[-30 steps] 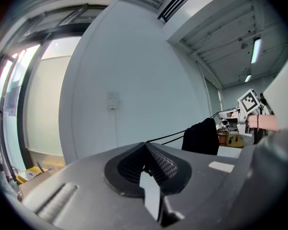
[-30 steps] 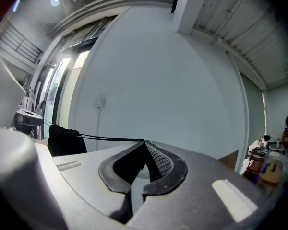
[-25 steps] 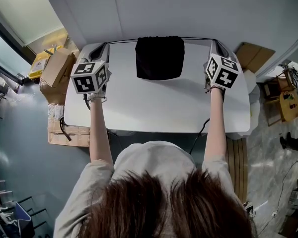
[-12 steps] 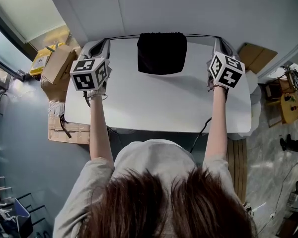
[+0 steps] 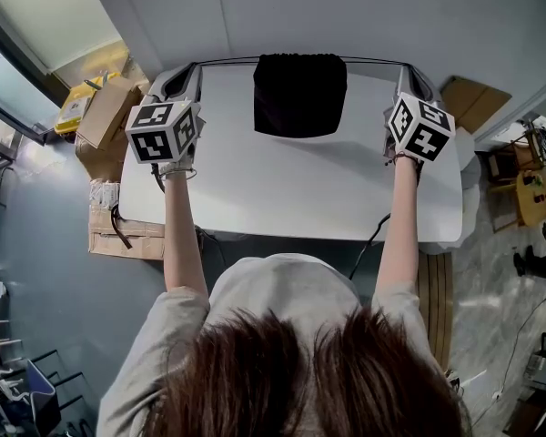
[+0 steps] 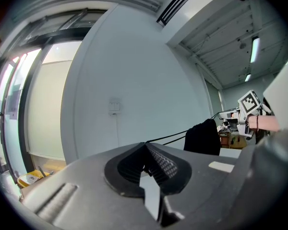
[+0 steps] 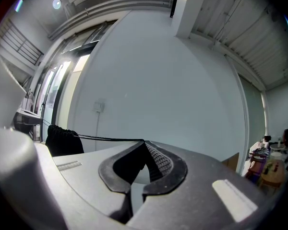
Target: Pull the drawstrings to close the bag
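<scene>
Bag: the black bag (image 5: 299, 95) is at the far edge of the white worktop (image 5: 282, 189), right in the middle between the two grippers, its top edge puckered against the wall side.
Left gripper: the left gripper (image 5: 193, 69) is out at the far left corner of the worktop, pointing level, and its fingers are pressed together, pinching the left drawstring (image 5: 227, 61).
Left gripper view: there it is, the cord (image 6: 169, 138) running taut from the closed tips (image 6: 145, 144) straight across to the bag (image 6: 201, 137).
Right gripper: the right gripper (image 5: 403, 69) mirrors it at the far right corner, fingers clamped tight on the right drawstring (image 5: 373, 60).
Right gripper view: a thin dark line (image 7: 110, 139) stretches from the tips (image 7: 144, 142) to the bag's gathered top (image 7: 62, 140).
Strings: both drawn out sideways, nearly straight along the worktop's far edge.
Arms: both stretched forward, well apart.
Off to the side: cardboard boxes (image 5: 105, 116) on the floor, left of the worktop.
</scene>
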### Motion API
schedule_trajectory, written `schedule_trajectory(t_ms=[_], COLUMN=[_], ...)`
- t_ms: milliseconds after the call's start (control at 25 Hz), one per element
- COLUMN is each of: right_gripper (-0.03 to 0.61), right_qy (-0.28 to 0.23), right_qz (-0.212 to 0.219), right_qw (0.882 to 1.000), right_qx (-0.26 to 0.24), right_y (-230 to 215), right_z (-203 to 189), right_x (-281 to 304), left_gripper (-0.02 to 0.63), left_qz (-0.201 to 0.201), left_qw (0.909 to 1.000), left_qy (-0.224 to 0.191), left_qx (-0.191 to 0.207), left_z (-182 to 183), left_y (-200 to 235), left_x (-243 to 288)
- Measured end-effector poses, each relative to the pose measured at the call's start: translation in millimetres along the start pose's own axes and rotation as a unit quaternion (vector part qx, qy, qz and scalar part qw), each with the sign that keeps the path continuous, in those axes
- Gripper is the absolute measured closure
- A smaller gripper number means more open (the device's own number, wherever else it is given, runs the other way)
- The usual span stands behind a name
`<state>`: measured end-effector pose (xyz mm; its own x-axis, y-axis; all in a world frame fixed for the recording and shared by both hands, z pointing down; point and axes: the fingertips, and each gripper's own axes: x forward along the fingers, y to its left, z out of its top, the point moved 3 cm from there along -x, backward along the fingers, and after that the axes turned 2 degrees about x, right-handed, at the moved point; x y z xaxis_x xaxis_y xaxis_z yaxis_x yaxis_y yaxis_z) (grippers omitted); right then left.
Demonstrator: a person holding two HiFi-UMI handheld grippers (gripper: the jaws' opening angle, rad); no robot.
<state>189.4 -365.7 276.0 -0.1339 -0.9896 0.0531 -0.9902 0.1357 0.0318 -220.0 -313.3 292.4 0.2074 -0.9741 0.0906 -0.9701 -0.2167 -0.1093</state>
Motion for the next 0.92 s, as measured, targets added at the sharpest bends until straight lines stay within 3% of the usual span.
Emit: schedule_trajectory(t_ms=[920], right_gripper=[0.563], right_qy=[-0.025], right_qz=[-0.001], right_qw=[0.999], right_qx=[-0.022], right_y=[2.4], right_z=[8.2], right_x=[-2.3], left_gripper=[0.612], left_qz=[0.001], left_qw=[0.9999], left_qy=[-0.013], left_qx=[0.002], left_z=[6.3], left_y=[3.0], left_x=[-0.3])
